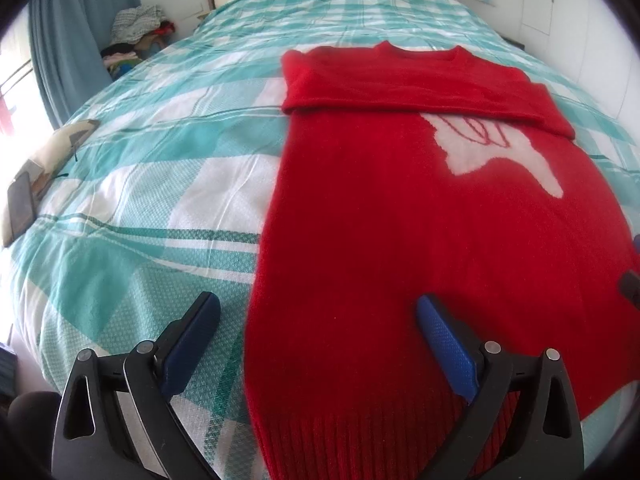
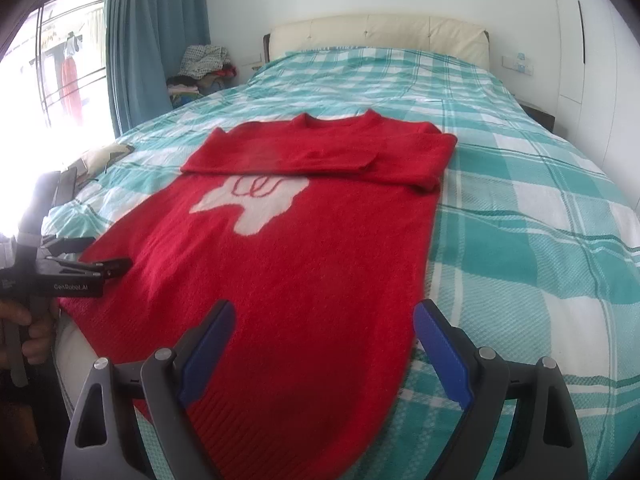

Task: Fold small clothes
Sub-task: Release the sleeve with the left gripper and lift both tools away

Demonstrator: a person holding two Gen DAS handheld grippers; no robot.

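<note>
Checked bedspread [image 2: 520, 200], red sweater [image 2: 288, 264] flat, sleeves folded across

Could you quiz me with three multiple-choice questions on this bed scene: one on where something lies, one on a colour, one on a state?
1. Where does the red sweater lie?
A. on the checked bedspread
B. on the floor
C. over a chair

2. What colour is its chest patch?
A. black
B. white
C. yellow

3. How are the sleeves?
A. spread outward
B. hanging off the bed
C. folded across the chest

Answers: 1 A, bedspread shows all around it. 2 B, a white shape with red lines. 3 C, both lie across below the collar.
</note>
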